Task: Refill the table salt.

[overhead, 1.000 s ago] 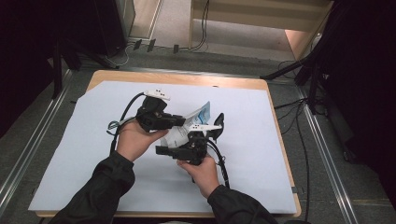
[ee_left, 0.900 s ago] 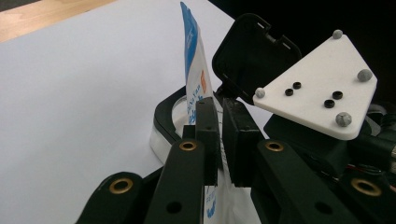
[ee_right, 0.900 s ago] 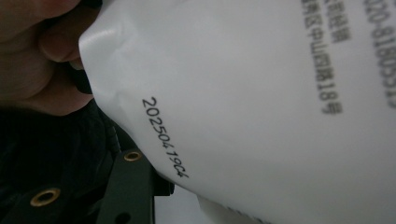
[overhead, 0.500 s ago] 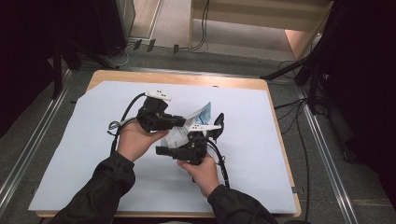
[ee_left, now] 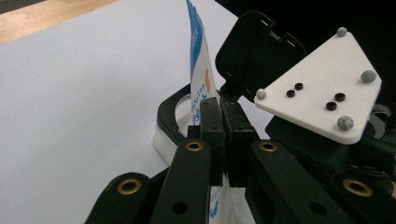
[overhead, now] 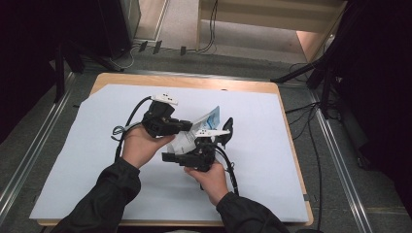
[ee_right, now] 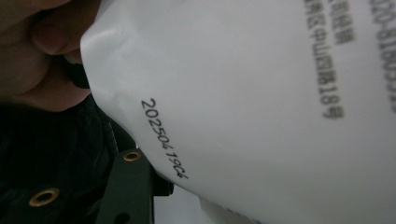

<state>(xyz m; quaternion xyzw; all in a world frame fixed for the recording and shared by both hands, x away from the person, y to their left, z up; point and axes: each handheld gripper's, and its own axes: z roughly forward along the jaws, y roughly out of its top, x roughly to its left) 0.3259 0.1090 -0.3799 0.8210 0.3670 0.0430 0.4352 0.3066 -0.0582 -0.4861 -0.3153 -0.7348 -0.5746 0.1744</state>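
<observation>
Left gripper view: left gripper [ee_left: 219, 140] is clamping the white-and-blue pouch [ee_left: 198, 70] upright over a black-lidded container [ee_left: 247, 51] – right gripper [overhead: 194, 156] is steadying that container, its grip unclear.

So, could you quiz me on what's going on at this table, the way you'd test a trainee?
1. True or false: the left gripper is shut on the white-and-blue plastic pouch.
2. What covers the wooden table? A) a pale white sheet B) a green cloth C) a metal tray
3. Fill in: in the left gripper view, the black flip lid of the round black-rimmed container stands ____.
Key: 1 true; 2 A; 3 open.
</observation>
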